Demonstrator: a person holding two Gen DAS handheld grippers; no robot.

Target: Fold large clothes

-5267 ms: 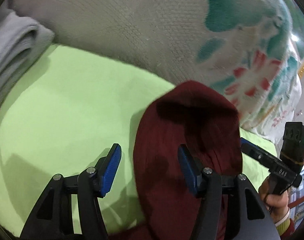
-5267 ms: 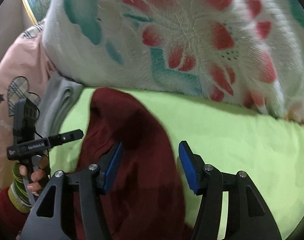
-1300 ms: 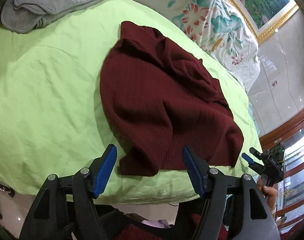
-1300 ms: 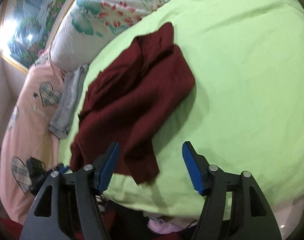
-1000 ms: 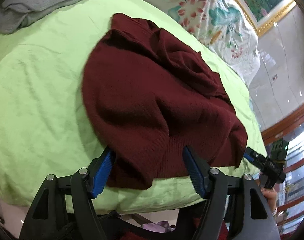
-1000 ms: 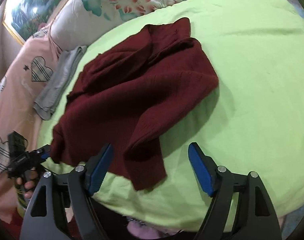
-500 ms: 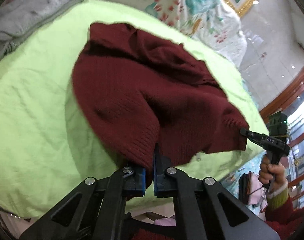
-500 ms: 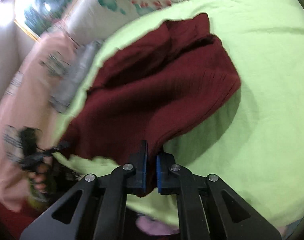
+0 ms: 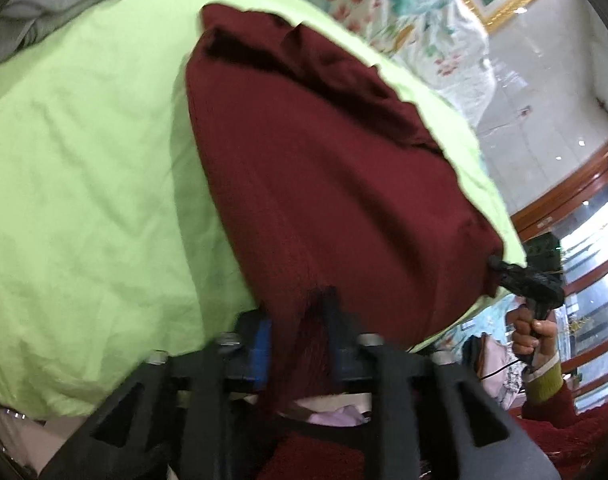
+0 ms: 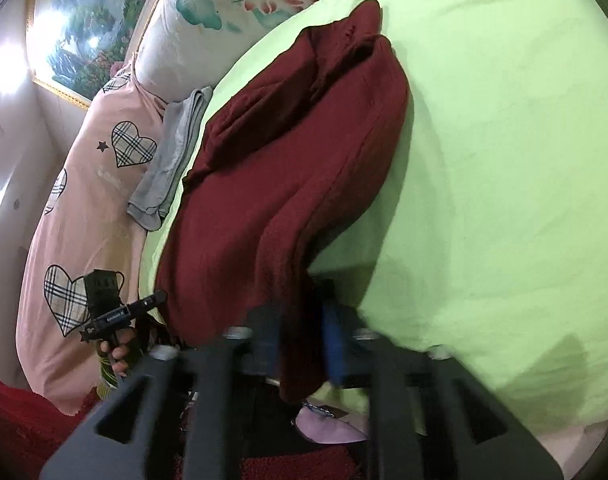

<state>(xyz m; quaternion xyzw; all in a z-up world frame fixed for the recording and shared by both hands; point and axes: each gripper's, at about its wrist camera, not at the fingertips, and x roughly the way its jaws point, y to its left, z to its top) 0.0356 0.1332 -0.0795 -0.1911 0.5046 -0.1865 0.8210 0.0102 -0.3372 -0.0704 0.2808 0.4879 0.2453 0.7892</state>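
Observation:
A dark red knit sweater (image 9: 323,168) lies on a lime-green bed sheet (image 9: 84,184), its near hem lifted off the bed. My left gripper (image 9: 300,340) is shut on one bottom corner of the sweater. My right gripper (image 10: 300,332) is shut on the other bottom corner; the sweater also shows in the right wrist view (image 10: 288,160). The far part of the sweater still rests bunched on the sheet (image 10: 503,160). Each gripper appears in the other's view: the right one (image 9: 499,266), the left one (image 10: 162,298).
A folded grey cloth (image 10: 172,156) lies at the sheet's far edge beside a pink heart-print cover (image 10: 84,200). A floral quilt (image 10: 240,0) is piled at the head. The bed's near edge is just under the grippers.
Both grippers came down to the sweater's near hem, shut on its two bottom corners, and have now lifted the hem up and pulled it taut between them.

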